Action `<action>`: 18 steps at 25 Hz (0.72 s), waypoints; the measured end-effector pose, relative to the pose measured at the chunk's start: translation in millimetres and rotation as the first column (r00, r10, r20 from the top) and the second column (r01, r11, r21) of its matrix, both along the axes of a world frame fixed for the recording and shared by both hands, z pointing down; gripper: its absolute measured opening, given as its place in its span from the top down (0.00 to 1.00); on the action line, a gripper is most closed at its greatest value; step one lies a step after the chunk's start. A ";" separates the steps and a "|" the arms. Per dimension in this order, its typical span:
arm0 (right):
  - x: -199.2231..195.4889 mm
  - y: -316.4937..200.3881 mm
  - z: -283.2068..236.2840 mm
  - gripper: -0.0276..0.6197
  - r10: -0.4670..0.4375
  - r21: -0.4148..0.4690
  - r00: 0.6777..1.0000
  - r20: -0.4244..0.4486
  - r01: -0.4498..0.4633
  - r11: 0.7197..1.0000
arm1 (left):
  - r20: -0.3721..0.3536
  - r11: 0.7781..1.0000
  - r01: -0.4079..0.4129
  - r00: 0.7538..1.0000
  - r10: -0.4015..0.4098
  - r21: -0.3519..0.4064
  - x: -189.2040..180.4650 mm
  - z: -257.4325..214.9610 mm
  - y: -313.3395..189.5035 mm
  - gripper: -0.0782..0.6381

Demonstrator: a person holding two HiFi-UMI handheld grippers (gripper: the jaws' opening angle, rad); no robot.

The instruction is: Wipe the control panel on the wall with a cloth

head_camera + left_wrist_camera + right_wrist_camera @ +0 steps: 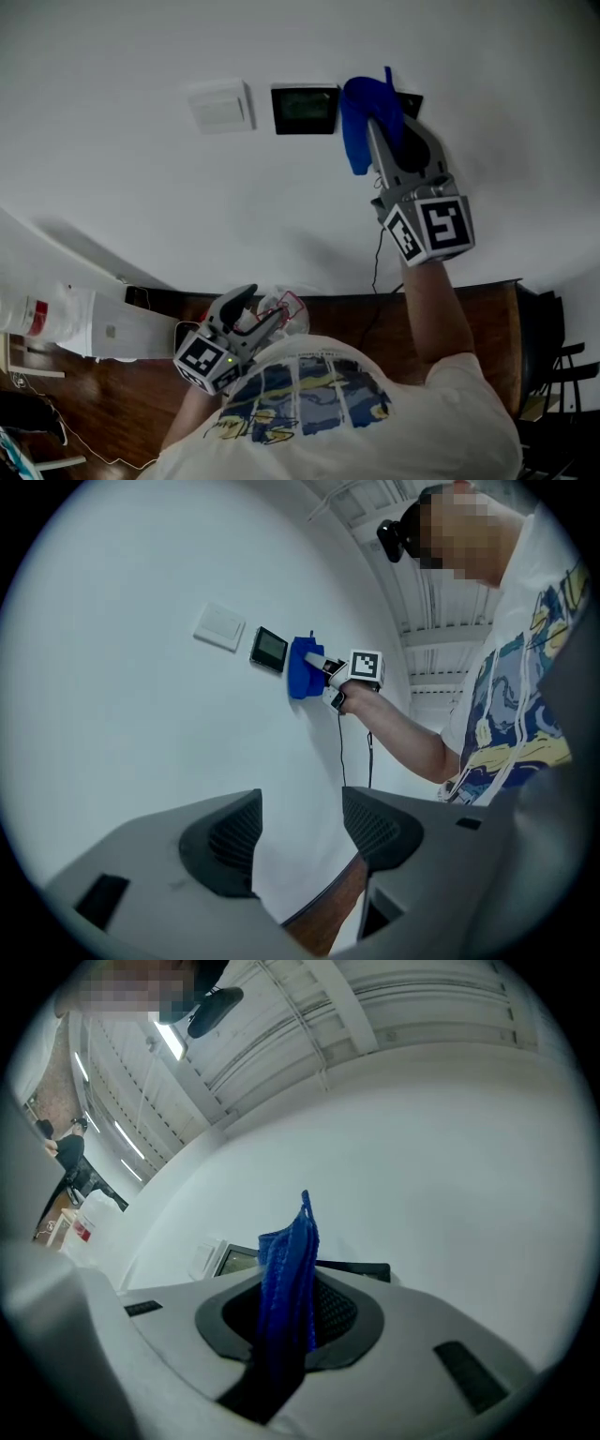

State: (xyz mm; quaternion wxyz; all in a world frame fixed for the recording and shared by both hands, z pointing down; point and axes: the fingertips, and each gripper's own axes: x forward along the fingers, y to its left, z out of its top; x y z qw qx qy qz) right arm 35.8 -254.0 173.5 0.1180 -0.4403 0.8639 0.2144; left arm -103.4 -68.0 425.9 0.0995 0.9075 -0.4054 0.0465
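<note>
Well, the right gripper (292, 1312) pinches the soft, floppy, light cloth (291, 1241) between its jaws; the left gripper (300, 832) gapes empty.

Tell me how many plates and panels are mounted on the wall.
3: a white switch plate leftmost, a dark screen panel beside it, and a second dark panel largely covered by the blue cloth in the right tongs.

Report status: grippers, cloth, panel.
Right gripper shut on blue cloth, at wall beside dark panel. Left gripper open, empty, held low. Nothing in the way.
</note>
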 end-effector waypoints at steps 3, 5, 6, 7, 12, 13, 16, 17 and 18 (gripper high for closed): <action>12.4 -2.6 -0.9 0.81 0.028 0.003 1.000 0.002 -0.028 1.000 | 0.001 1.000 0.009 1.000 -0.009 0.000 -3.1 0.5 -1.1 0.55; 25.2 -4.4 -0.1 0.81 0.054 0.000 0.999 0.005 -0.054 0.999 | 0.003 1.000 0.004 1.000 -0.004 0.001 -2.6 1.1 -1.4 0.55; 32.2 -5.4 0.4 0.81 0.066 -0.001 0.998 0.007 -0.066 0.998 | 0.002 1.000 0.001 1.000 -0.001 0.001 -1.7 0.8 -1.9 0.55; 39.5 -6.2 0.6 0.81 0.080 -0.002 0.997 0.009 -0.080 0.997 | 0.001 1.000 -0.003 1.000 0.003 0.001 -0.6 0.4 -2.7 0.55; 74.7 -8.1 -0.1 0.81 0.151 -0.006 0.988 0.018 -0.151 0.989 | -0.004 1.000 -0.026 1.000 0.026 0.001 8.5 -2.8 -7.2 0.55; 80.0 -8.4 0.4 0.81 0.161 -0.007 0.987 0.020 -0.161 0.987 | -0.003 1.000 -0.031 1.000 0.031 0.002 10.0 -2.9 -7.6 0.55; 95.0 -11.0 3.0 0.81 0.194 -0.016 0.981 0.027 -0.193 0.981 | -0.003 0.999 -0.038 0.999 0.038 0.002 13.0 -3.2 -9.6 0.55; 99.9 -12.1 4.2 0.81 0.204 -0.020 0.979 0.030 -0.203 0.979 | -0.005 0.999 -0.039 0.999 0.039 0.001 13.4 -3.3 -10.1 0.55; 104.1 -13.2 5.3 0.81 0.212 -0.025 0.977 0.034 -0.211 0.977 | -0.005 0.999 -0.038 0.999 0.038 0.000 13.6 -3.4 -10.2 0.55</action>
